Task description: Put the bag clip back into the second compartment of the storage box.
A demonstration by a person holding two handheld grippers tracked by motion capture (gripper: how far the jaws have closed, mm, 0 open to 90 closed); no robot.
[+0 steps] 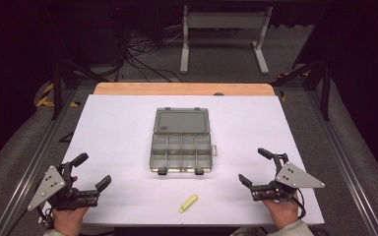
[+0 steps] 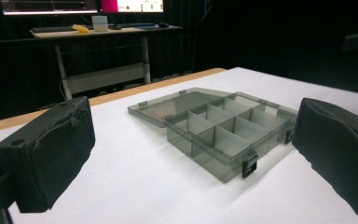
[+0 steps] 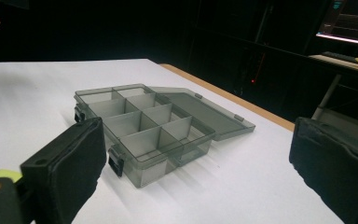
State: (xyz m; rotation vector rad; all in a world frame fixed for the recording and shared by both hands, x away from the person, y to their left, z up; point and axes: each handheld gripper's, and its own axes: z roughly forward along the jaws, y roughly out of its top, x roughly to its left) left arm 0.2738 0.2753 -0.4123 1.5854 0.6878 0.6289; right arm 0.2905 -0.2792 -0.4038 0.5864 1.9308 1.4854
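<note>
Nothing started yet, I'd say. My left hand-held gripper (image 1: 92,170) and right hand-held gripper (image 1: 254,167) both gape wide, empty. Box (image 1: 181,152) lies open ahead, between them; yellow marker (image 1: 188,203) on tabletop (image 1: 113,123) nearer my right one, untouched.

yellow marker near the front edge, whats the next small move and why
Probably the right gripper should move toward the yellow marker: its jaws stand open and empty, the marker lies loose on the table, and the compartment box already sits open, its compartments bare.
</note>
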